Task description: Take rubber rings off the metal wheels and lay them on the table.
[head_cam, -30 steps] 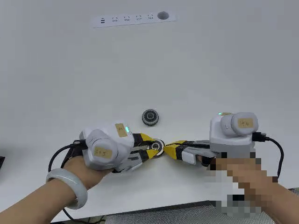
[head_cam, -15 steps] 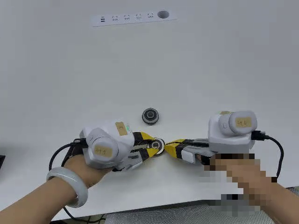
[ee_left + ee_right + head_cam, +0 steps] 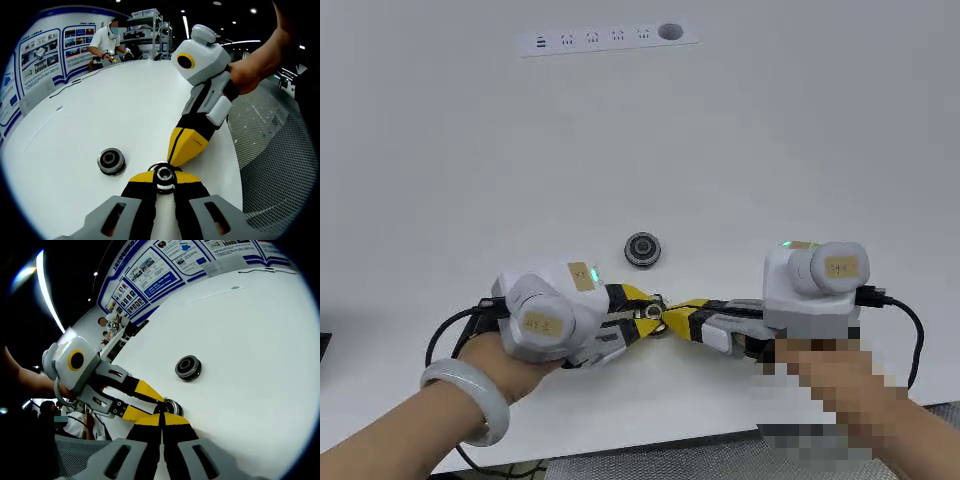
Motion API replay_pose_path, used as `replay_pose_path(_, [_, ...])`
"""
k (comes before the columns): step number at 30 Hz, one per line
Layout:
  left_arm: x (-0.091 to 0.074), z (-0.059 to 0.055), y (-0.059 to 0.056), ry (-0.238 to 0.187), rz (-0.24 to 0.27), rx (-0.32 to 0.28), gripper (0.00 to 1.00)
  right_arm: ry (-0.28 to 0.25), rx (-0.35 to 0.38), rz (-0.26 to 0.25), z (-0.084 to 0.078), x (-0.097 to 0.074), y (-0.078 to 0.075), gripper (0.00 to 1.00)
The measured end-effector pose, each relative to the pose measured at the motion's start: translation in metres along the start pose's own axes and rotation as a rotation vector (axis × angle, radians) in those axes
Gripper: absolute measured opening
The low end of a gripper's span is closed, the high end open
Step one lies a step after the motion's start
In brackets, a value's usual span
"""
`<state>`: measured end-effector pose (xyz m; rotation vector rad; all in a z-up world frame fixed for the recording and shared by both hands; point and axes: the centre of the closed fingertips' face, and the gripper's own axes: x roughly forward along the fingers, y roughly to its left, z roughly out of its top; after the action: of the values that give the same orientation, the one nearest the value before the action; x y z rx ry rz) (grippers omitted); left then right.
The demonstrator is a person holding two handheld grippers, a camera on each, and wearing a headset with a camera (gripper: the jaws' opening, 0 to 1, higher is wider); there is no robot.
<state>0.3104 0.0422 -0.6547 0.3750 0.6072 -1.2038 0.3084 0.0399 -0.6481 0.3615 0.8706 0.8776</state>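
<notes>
A small metal wheel (image 3: pixel 163 176) sits clamped between the yellow jaws of my left gripper (image 3: pixel 650 312), just above the table. My right gripper (image 3: pixel 672 318) comes in from the right with its jaws together. Its yellow tips press on the wheel's far rim, pinching a thin dark rubber ring (image 3: pixel 151 166) that stands slightly off the wheel. In the right gripper view the same wheel (image 3: pixel 172 407) lies just past my shut right gripper (image 3: pixel 162 419). A second wheel (image 3: pixel 643 249) with its dark ring lies flat on the table behind both grippers.
A white power strip (image 3: pixel 605 40) lies at the far edge of the white table (image 3: pixel 770 150). The table's near edge runs just under both hands. Black cables trail from each gripper.
My right gripper has slid a little left, so its tips now overlap the held wheel. The left gripper and the loose wheel have stayed put.
</notes>
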Motion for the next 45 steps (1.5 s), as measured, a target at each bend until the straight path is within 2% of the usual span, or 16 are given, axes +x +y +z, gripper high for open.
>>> replay_pose_path(8, [0.0, 0.001, 0.0, 0.001, -0.004, 0.012, 0.12, 0.002, 0.015, 0.011, 0.002, 0.001, 0.003, 0.02])
replay_pose_path(11, [0.0, 0.001, -0.001, -0.004, -0.004, 0.032, 0.13, 0.007, 0.031, -0.006, 0.0, 0.0, 0.0, 0.02])
replay_pose_path(18, [-0.002, 0.002, -0.001, -0.008, -0.005, 0.024, 0.14, -0.001, 0.044, -0.027, 0.0, -0.001, -0.004, 0.02])
replay_pose_path(24, [-0.01, 0.01, -0.003, -0.051, -0.002, 0.019, 0.14, -0.001, 0.057, -0.037, -0.001, -0.001, -0.006, 0.02])
replay_pose_path(32, [-0.016, 0.011, -0.003, -0.079, 0.015, 0.016, 0.17, -0.001, 0.065, -0.038, -0.001, -0.001, -0.006, 0.02])
replay_pose_path(38, [-0.019, 0.006, -0.001, -0.072, 0.039, 0.014, 0.24, -0.004, 0.066, -0.035, -0.001, -0.002, -0.004, 0.02])
replay_pose_path(45, [-0.022, -0.001, 0.004, -0.063, 0.056, 0.004, 0.26, -0.017, 0.082, -0.029, 0.002, -0.005, -0.003, 0.02])
